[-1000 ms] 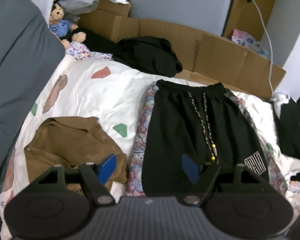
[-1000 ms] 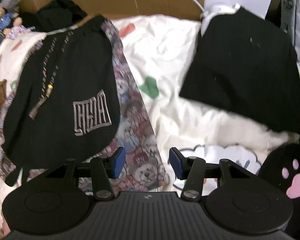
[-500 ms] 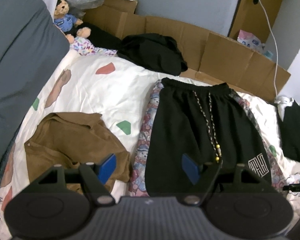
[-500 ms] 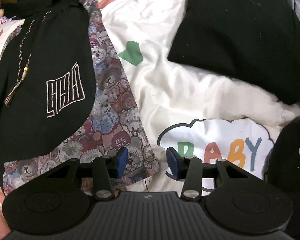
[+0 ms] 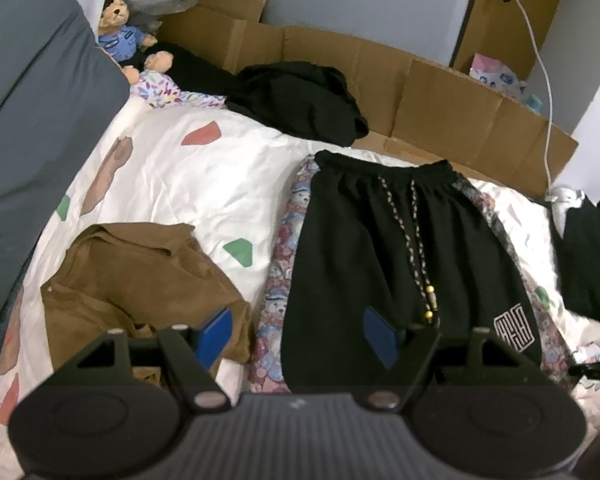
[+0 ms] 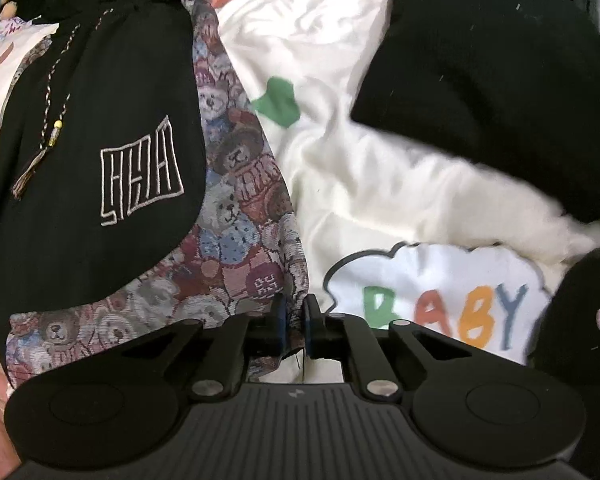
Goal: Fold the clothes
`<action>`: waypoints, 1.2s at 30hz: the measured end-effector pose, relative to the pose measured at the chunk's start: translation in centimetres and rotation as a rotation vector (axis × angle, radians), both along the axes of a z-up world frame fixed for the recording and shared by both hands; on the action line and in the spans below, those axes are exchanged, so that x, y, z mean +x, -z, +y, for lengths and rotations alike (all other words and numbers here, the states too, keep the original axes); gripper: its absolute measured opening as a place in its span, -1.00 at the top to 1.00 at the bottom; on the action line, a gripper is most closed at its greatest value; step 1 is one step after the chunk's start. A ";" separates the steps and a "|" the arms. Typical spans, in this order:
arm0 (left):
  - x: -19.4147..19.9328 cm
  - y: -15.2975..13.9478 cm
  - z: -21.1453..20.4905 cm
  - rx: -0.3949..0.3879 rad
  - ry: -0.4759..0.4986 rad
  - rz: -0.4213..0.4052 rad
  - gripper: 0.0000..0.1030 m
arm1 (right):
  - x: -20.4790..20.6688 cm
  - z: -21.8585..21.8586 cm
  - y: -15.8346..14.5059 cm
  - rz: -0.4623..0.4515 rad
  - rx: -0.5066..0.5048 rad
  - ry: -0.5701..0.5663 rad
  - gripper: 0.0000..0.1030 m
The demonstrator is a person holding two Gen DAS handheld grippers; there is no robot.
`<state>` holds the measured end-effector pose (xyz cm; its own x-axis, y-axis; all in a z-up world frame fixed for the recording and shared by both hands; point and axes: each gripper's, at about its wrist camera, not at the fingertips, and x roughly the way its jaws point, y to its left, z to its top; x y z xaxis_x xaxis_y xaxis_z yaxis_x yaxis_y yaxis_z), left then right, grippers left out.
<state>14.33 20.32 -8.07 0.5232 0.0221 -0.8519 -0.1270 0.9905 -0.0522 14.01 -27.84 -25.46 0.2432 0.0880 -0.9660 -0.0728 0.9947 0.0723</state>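
Black shorts (image 5: 388,256) with a braided drawstring and a white logo lie flat on a teddy-bear patterned garment (image 5: 280,280) on the white duvet (image 5: 204,184). My left gripper (image 5: 298,332) hovers open above the near hem of the shorts, touching nothing. In the right wrist view the shorts (image 6: 84,152) cover most of the bear-print garment (image 6: 236,208), and my right gripper (image 6: 296,320) is shut on that garment's near right corner.
A crumpled brown garment (image 5: 140,280) lies at the left. A black garment (image 5: 300,104) sits by the cardboard wall (image 5: 440,92). A black cushion (image 6: 492,80), a "BABY" print (image 6: 440,304) and a paw-print item (image 6: 580,320) lie to the right. Grey pillow (image 5: 32,120) far left.
My right gripper went from open to shut, clamping the corner of the bear-print garment after moving down toward it. The left gripper drifted slightly back, staying open.
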 end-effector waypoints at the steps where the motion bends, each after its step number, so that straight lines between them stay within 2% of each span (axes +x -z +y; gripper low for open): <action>1: 0.0 -0.1 -0.2 -0.001 0.005 -0.004 -0.47 | 0.1 0.0 -0.4 0.011 0.000 0.002 0.84; 9: -0.6 -0.7 -0.7 -0.010 0.025 -0.022 -0.47 | -0.4 0.5 -4.7 -0.024 -0.081 -0.004 0.85; 12: -0.4 -0.7 -0.5 -0.018 0.018 -0.026 -0.47 | -0.7 0.9 -5.0 -0.028 -0.055 -0.022 0.82; 15: -0.2 -0.8 -0.2 -0.026 0.008 -0.029 -0.47 | -0.6 0.8 -5.0 -0.035 -0.025 -0.011 0.67; 17: -0.2 -0.8 0.0 -0.031 0.001 -0.031 -0.47 | -0.7 0.7 -5.1 -0.044 -0.017 0.000 0.48; 20: -0.1 -0.7 0.1 -0.032 0.000 -0.029 -0.47 | -0.6 0.3 -4.8 -0.053 -0.011 0.023 0.38; 24: 0.0 -0.5 0.0 -0.025 0.003 -0.019 -0.47 | -0.5 -1.1 -4.1 -0.053 -0.004 0.081 0.38; 31: 0.3 0.2 -0.1 -0.011 0.002 0.003 -0.47 | -0.3 -2.6 -0.7 0.001 -0.046 0.147 0.38; 36: 0.4 0.8 -0.1 -0.005 0.006 0.026 -0.47 | 0.1 -2.9 0.9 0.015 -0.068 0.120 0.38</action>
<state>14.71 20.20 -8.92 0.5008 0.0145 -0.8654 -0.1221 0.9910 -0.0541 14.08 -30.71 -26.32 0.2331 -0.0070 -0.9724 0.0472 0.9989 0.0042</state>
